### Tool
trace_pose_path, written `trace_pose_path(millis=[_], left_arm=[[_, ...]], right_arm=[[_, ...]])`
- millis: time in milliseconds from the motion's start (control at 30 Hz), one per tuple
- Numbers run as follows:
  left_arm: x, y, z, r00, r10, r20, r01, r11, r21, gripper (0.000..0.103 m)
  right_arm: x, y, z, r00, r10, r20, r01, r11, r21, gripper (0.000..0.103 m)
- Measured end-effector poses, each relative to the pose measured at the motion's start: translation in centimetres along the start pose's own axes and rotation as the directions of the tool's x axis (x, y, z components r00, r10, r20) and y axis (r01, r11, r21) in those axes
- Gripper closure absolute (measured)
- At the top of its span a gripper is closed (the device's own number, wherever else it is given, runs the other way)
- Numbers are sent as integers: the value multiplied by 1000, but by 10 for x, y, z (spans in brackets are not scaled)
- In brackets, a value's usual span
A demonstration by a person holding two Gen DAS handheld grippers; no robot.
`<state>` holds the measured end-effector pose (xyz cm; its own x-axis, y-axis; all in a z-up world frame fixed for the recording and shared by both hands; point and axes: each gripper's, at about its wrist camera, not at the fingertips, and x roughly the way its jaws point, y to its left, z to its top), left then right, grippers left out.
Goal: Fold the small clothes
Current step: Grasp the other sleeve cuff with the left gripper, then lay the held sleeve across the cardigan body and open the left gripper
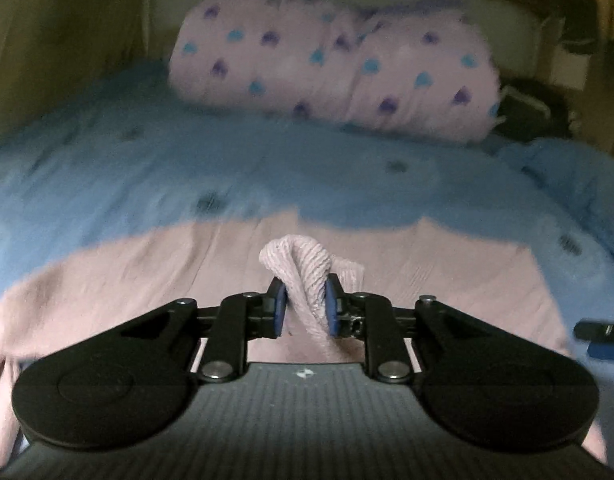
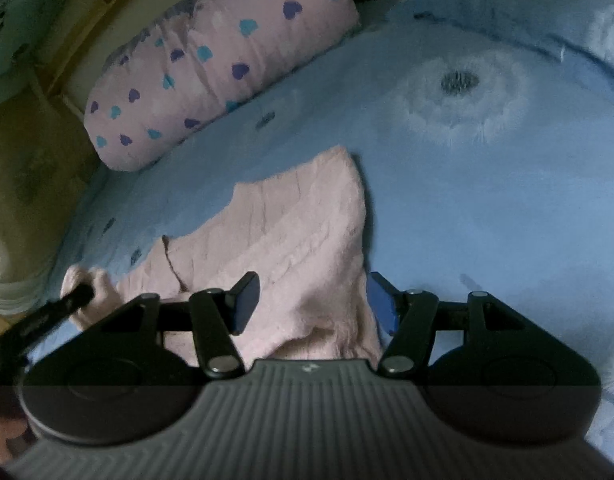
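A small pale pink knitted garment point(image 1: 387, 256) lies spread on the blue bedcover point(image 1: 267, 168). My left gripper point(image 1: 305, 306) is shut on a bunched ribbed edge of the pink garment point(image 1: 295, 264) and holds it up a little. In the right wrist view the garment point(image 2: 299, 232) lies below and ahead of my right gripper point(image 2: 313, 302), which is open with its jaws either side of the garment's near right edge. The left gripper point(image 2: 73, 296) shows at the left there, holding pink cloth.
A long pink pillow with blue and purple hearts point(image 1: 331, 64) lies at the head of the bed, also in the right wrist view point(image 2: 211, 64). The bedcover has white flower prints point(image 2: 459, 96). Dark objects point(image 1: 535, 112) sit at the bed's far right.
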<state>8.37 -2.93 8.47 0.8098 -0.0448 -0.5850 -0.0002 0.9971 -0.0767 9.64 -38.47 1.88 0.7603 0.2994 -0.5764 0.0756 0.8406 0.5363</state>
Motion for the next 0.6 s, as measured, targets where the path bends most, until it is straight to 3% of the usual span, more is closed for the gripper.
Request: trace_pose_path(millis=[67,100,233,333,467,600], left_arm=[[4,19,-13,998,11,-61,-13,999,-37,66],[7,26,-21,996,23,-81,-27,998,-52,56],[4,49,-41,989,121,-82,-125,991,-41,34],[-1,69,-47,987,142,-81,-145,989,-39,30],[-5,83,-43,994,96,-53,-99,993,-68,26],[-2,80,-38,997,74,-28,-75,997,-33,22]], right_arm=[[7,-1,-1,1000,-24,-18,24,1000,-7,41],[10,-1,-3,999,-38,-25,38,999,-13,41],[23,-1,-6,996,-75,-57,73,997,-34,41],[28,-1,-8,994,-84,-75,80,996,-46,41],[28,3,-9,993,-92,-75,88,994,-66,41],[27,10,-12,993,-100,-66,92,990,-111,41]])
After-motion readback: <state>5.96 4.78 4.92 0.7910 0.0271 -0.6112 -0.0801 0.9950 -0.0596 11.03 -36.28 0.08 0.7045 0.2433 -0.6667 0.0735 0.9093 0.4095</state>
